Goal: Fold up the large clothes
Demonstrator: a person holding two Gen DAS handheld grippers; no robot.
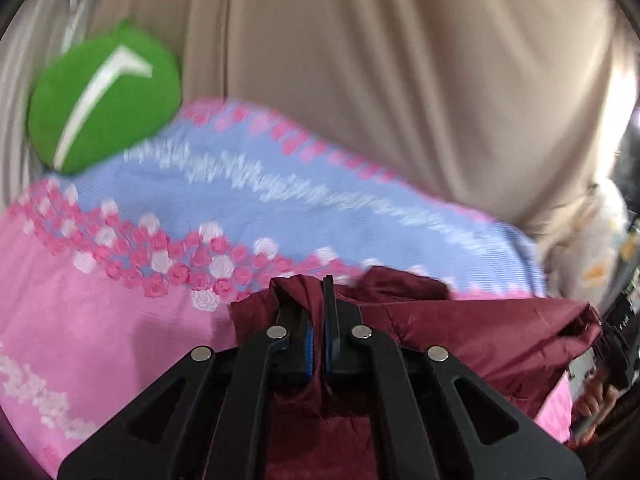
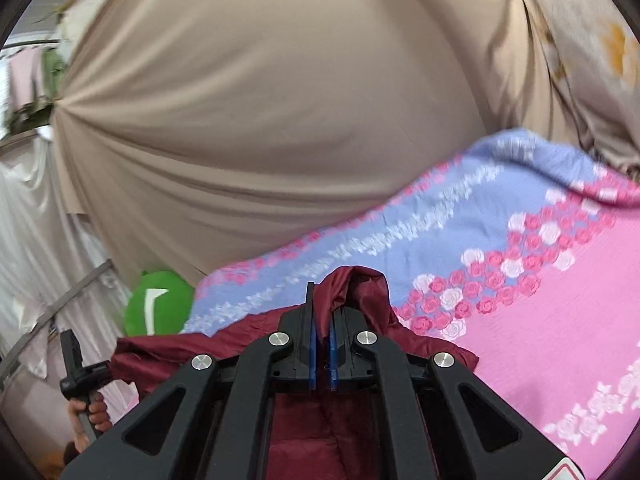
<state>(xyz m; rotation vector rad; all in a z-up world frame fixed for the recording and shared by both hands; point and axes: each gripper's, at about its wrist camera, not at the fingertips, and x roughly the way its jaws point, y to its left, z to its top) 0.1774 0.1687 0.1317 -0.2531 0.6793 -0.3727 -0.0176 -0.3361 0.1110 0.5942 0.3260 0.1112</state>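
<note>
One garment in play: a maroon garment [image 1: 472, 320], thin and slightly glossy like a lining or windbreaker cloth, creased, with a stitched seam showing near its edge. It is bunched at both grip points and stretched between the two grippers, lifted above the bedspread [image 1: 120, 320].

Left gripper [image 1: 318, 304]: jaws pressed together, a fold of the maroon cloth pinched between the blue pads and spilling over the fingertips. Right gripper [image 2: 322, 312]: same, jaws nearly closed on a hump of the maroon cloth that rises above the tips.

From the right wrist view, the other gripper's black body shows at lower left with a hand [image 2: 86, 410] wrapped round its handle, the cloth running to it.

Counts:
- maroon garments: one
- grippers: two, both pinching it
- bedspreads: one, pink with a lavender band and rows of pink and white roses
- green cushions [image 1: 100, 100]: one, round, with a white curved mark, at the far edge of the bedspread
- beige curtain [image 2: 260, 120]: one large drape behind, gathered to a point at the left in the right wrist view
- floral fabric [image 2: 592, 40]: one pale piece at the edge, blurred
</note>
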